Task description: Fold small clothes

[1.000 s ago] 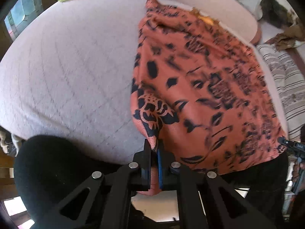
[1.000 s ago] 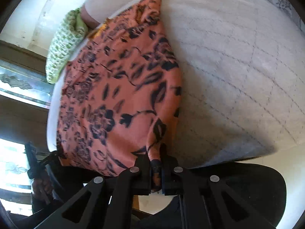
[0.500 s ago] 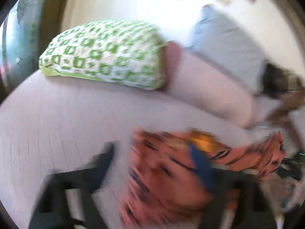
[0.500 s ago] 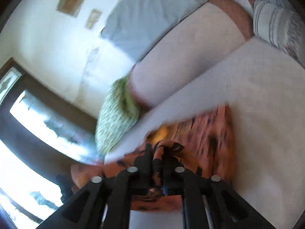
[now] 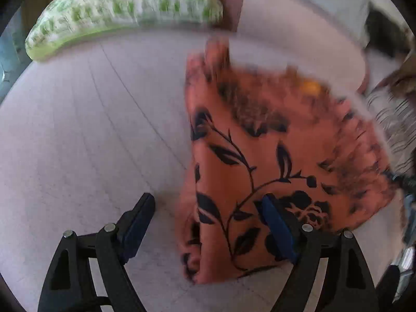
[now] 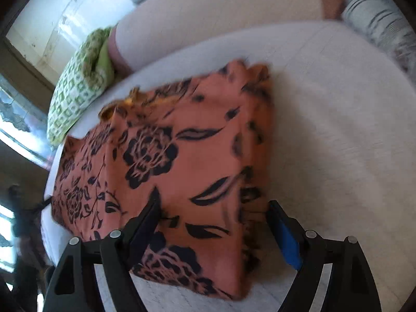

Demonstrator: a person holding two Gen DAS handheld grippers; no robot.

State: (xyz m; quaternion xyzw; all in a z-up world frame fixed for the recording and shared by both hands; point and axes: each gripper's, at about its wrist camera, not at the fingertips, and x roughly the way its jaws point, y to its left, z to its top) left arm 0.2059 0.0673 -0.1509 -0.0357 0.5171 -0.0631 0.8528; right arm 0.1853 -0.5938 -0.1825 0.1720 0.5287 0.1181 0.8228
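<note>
An orange garment with a black flower print (image 5: 273, 161) lies folded over on the pale bed. It also shows in the right wrist view (image 6: 187, 161). My left gripper (image 5: 205, 208) is open, its jaws wide apart above the garment's left folded edge, holding nothing. My right gripper (image 6: 212, 208) is open too, its jaws spread above the garment's right edge, holding nothing. The frames are blurred by motion.
A green and white patterned pillow (image 5: 122, 7) lies at the head of the bed (image 5: 78, 143), also in the right wrist view (image 6: 80, 88). A long pale bolster (image 5: 299, 33) lies behind the garment. Striped cloth (image 5: 395, 124) lies to the right. A bright window (image 6: 15, 130) is beyond.
Both grippers held the garment's near corners, carried them forward over the cloth and let go. Both now stand open, and the garment lies folded in half.
</note>
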